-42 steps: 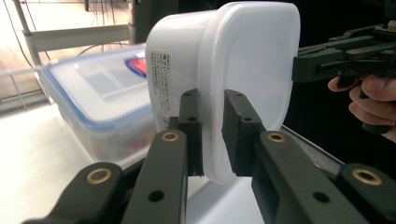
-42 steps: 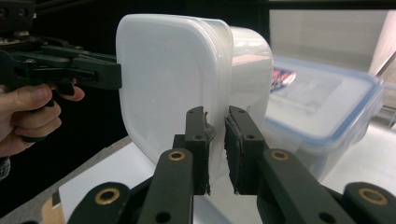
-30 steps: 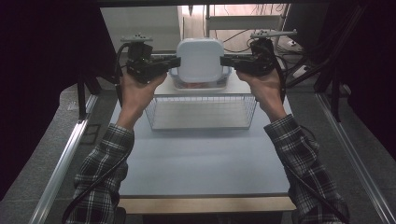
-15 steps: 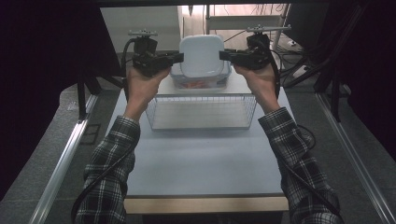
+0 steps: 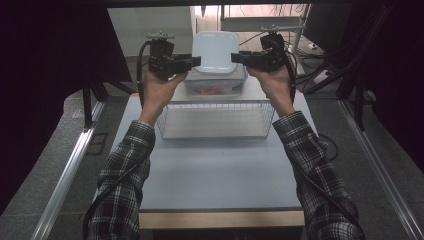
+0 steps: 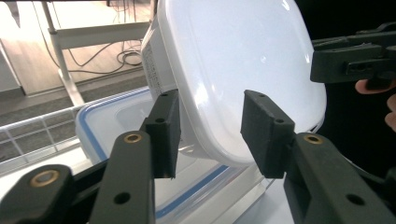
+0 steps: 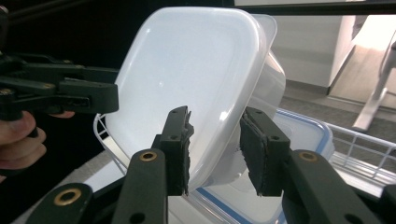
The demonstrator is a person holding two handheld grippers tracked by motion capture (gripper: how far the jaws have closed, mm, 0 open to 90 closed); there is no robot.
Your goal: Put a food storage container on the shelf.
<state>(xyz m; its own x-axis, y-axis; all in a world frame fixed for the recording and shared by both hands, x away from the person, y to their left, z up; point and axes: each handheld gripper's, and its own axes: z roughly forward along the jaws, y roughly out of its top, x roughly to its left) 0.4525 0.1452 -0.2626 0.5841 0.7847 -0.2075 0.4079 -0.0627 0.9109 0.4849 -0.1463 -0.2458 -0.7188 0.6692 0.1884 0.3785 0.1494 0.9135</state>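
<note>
A white lidded box stands tilted, its broad face towards me and its lower edge on a clear box with a blue-rimmed lid. My left gripper is at its left side and my right gripper at its right side. Both pairs of jaws have just been opening. In the left gripper view the white box's rim lies between the parted pads of the left gripper, with a gap. In the right gripper view the right gripper likewise straddles the rim loosely.
A wire basket stands on the pale table just in front of the two boxes. The clear box holds something reddish. Dark stands and cables flank the table's far end, and floor rails run along both sides.
Both hands have carried the white box a little farther from me, over the blue-rimmed box. The jaws of both grippers have spread apart and no longer pinch its rim.
</note>
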